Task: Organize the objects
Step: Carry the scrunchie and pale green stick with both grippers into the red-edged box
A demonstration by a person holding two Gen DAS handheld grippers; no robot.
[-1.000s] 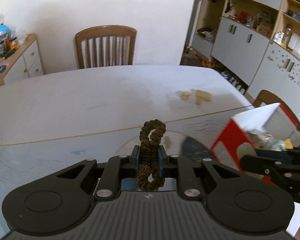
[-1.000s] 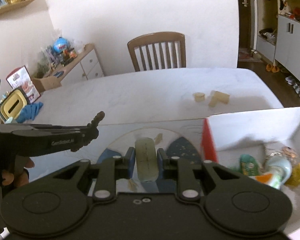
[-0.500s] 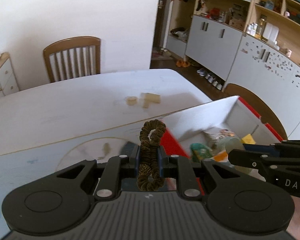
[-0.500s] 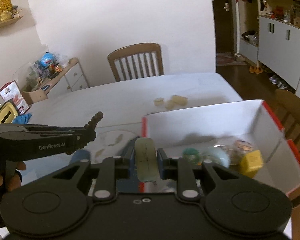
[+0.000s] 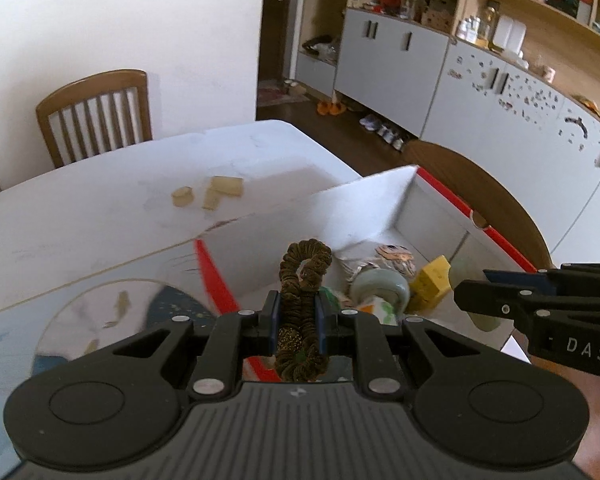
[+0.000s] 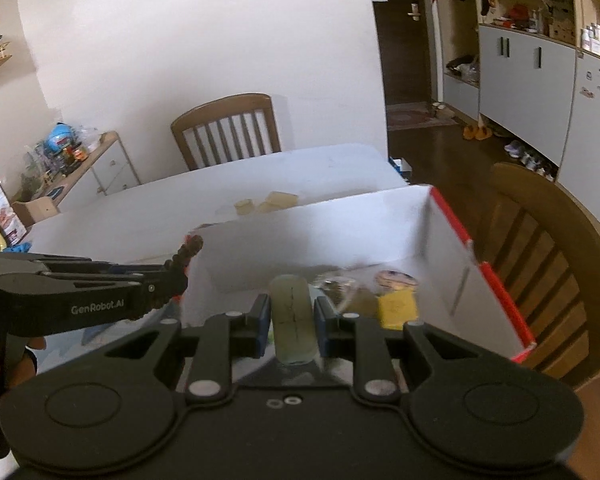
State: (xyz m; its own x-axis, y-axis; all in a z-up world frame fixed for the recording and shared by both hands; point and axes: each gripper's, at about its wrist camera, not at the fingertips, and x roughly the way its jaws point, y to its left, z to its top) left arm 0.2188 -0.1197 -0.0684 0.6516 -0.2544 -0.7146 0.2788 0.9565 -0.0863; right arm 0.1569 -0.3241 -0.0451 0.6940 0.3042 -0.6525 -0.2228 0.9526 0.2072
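Observation:
My left gripper (image 5: 297, 312) is shut on a brown hair scrunchie (image 5: 302, 280) and holds it over the near left edge of the white box with red rim (image 5: 380, 200). My right gripper (image 6: 292, 312) is shut on a pale green oval object (image 6: 292, 316) and holds it above the inside of the same box (image 6: 340, 220). The right gripper also shows at the right of the left wrist view (image 5: 540, 304). The left gripper shows at the left of the right wrist view (image 6: 172, 272). Inside the box lie a yellow block (image 5: 432, 276), a round pale green item (image 5: 380, 288) and several other small things.
Three small tan wooden pieces (image 5: 208, 194) lie on the white table (image 5: 100, 208) beyond the box. A round printed mat (image 5: 120, 312) lies left of the box. A wooden chair (image 5: 96, 116) stands at the far side, another (image 6: 548, 248) to the right. Cupboards line the right wall.
Both grippers have moved to the right, from over the round mat to over the box. Each still holds its object.

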